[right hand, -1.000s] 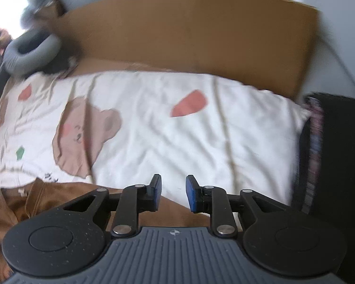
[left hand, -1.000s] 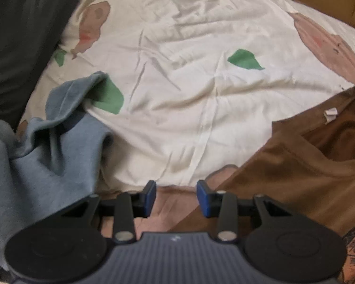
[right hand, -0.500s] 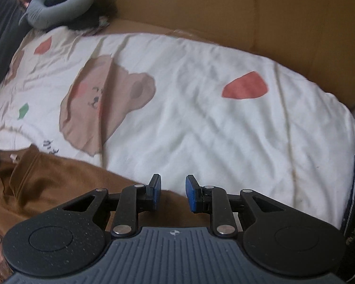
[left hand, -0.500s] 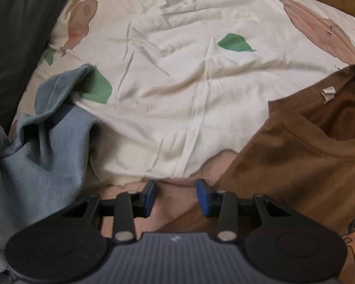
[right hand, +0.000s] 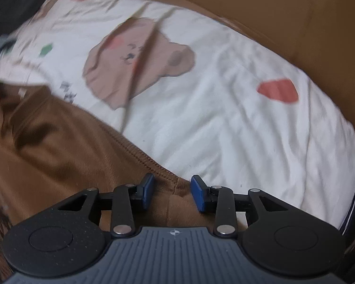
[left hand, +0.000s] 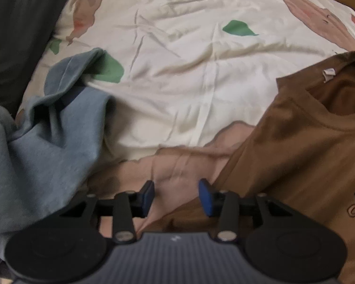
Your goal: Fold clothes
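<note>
Shirt, brown, lies on the bed sheet, its stitched hem corner between the blue pads of the right hand-held gripper, whose jaws are opening and do not press the cloth. Left hand-held gripper is likewise opening with nothing in it, over the sheet with the shirt's edge just at its right pad. Farther left lies a blue garment.
</note>
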The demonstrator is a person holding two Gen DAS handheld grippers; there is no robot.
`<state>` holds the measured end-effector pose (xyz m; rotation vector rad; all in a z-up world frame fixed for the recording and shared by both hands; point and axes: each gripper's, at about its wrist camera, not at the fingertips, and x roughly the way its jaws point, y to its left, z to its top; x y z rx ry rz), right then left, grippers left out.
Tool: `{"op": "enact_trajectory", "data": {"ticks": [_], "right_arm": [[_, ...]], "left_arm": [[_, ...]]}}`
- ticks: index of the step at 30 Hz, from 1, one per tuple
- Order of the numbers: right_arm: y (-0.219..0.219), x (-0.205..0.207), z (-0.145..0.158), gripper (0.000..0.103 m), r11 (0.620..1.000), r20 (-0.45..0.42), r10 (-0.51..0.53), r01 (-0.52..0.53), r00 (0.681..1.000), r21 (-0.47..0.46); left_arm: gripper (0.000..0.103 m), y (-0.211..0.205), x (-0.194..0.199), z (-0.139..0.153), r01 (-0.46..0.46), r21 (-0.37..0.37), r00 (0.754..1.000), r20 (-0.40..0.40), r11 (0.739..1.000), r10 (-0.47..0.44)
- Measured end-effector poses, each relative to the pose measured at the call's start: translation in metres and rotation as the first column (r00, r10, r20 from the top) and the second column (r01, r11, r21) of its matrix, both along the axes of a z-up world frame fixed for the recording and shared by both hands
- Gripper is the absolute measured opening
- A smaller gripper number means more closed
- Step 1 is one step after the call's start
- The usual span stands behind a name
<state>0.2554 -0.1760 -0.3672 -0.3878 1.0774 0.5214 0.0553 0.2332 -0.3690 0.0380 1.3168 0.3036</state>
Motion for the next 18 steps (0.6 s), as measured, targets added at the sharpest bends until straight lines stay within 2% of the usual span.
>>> {"op": "enact_trajectory", "data": {"ticks": [2,7,10,15,18], "right_arm": [[0.004,0.001,0.001,0.042,0.997,0.007,0.066,-0.066,0.998,-0.032],[0.009,0.01,-0.002,0.042,0.988,-0.028,0.145,-0.146,0.989,-0.052],[0.009,0.013,-0.004,0.042,0.988,-0.042,0.147,-0.149,0.988,-0.045],[0.007,0.012,-0.004,0.042,0.991,-0.043,0.131,-0.132,0.99,-0.032],[0.006,0.012,-0.004,0.042,0.991,-0.045,0.128,-0.13,0.991,-0.028]], "left_arm": [[0.044,0.002,-0.001,0.003,0.005,0.003,1.0,0.001,1.0,-0.005],[0.043,0.01,-0.004,0.012,-0.014,-0.006,0.999,0.03,1.0,0.014],[0.043,0.01,-0.006,0.013,-0.035,-0.03,0.998,0.045,0.999,0.036],[0.043,0.004,-0.014,0.022,-0.012,-0.065,0.995,0.096,0.998,0.019],[0.043,0.005,-0.018,0.022,0.004,-0.093,0.996,0.087,0.996,0.004]]}}
